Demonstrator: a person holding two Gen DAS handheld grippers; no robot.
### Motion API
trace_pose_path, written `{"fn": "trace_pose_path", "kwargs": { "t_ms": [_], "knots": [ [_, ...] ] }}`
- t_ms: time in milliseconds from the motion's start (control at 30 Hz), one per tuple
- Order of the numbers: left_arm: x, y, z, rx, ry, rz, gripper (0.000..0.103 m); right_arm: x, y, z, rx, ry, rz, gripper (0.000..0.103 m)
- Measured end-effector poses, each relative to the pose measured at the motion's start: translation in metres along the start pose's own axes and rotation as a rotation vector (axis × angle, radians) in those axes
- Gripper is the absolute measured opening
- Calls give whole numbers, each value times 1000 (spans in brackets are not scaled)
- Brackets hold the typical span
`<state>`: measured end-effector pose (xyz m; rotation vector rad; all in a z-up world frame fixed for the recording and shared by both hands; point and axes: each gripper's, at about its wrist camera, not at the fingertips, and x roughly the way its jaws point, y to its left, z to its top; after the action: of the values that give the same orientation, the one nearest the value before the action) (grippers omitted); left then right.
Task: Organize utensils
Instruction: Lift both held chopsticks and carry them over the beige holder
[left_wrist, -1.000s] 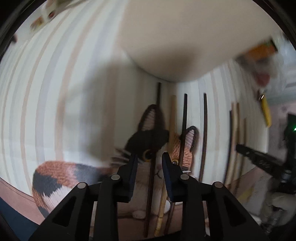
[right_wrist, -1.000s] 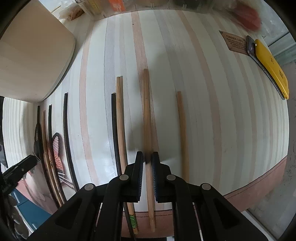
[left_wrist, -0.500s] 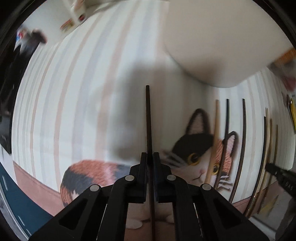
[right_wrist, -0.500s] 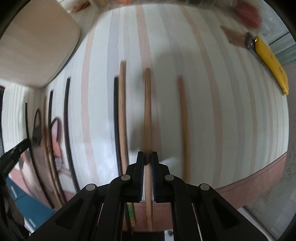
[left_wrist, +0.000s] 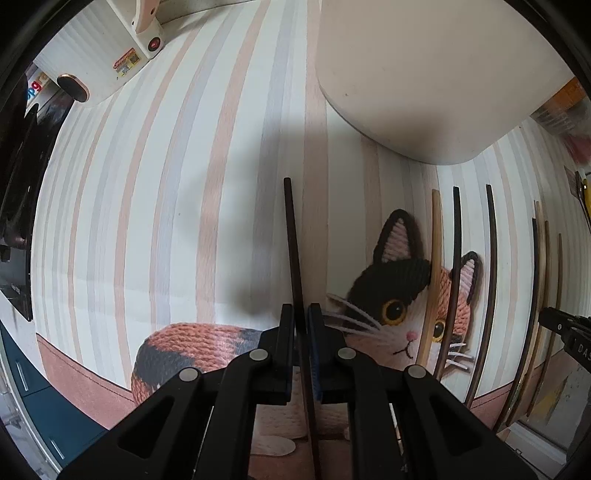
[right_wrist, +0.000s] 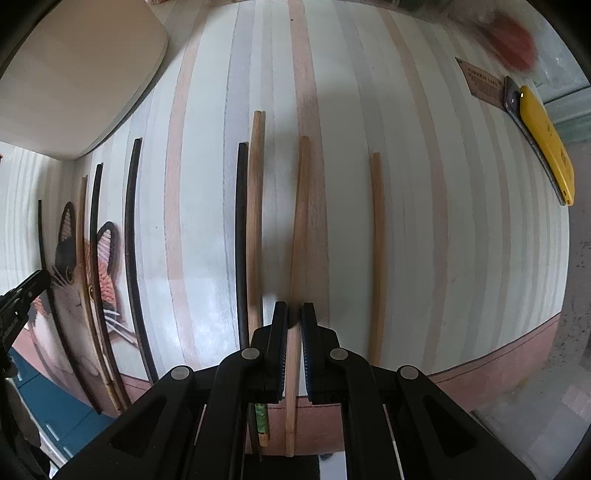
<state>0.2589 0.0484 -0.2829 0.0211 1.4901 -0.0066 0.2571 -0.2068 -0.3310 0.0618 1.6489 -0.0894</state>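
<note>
Several dark and light wooden chopsticks lie side by side on a striped placemat (right_wrist: 443, 221) printed with a knitted cat (left_wrist: 399, 295). My left gripper (left_wrist: 301, 308) points down with a dark chopstick (left_wrist: 291, 240) between its pads. The pads still touch the chopstick and the jaws are opening slightly. It hangs left of the cat's face, over the cat's tail. My right gripper (right_wrist: 294, 306) is shut on a light wooden chopstick (right_wrist: 301, 206). That chopstick sits between a dark and light pair (right_wrist: 255, 206) on its left and a single light chopstick (right_wrist: 376, 240) on its right.
A cream rounded board or lid (left_wrist: 436, 74) lies at the mat's far edge. A yellow utility knife (right_wrist: 546, 140) rests at the mat's right side. A white appliance (left_wrist: 122, 48) stands at the far left. More chopsticks (left_wrist: 456, 277) cross the cat's face.
My left gripper closed on the dark chopstick over the cat's face and carried it left, clear of the other sticks. The right gripper stayed shut on its light chopstick.
</note>
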Motion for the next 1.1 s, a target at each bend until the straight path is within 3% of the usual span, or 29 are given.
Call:
{"fn": "trace_pose_path", "kwargs": {
  "t_ms": [233,400,800,1100],
  "knots": [
    [5,-46,-8,4,-26,15,4,0,2,3,14,-27,-16,9],
    [4,-49,-14,-3,-33,23,3,-4,4,-7,33,-65,-22,7],
    [-61,-32,-32,-74,-178,-6,3,-57,-1,-25,77,-214,51,7],
    [-110,-26,-38,-128,-323,24,3,-112,10,-36,39,-350,132,7]
  ]
}}
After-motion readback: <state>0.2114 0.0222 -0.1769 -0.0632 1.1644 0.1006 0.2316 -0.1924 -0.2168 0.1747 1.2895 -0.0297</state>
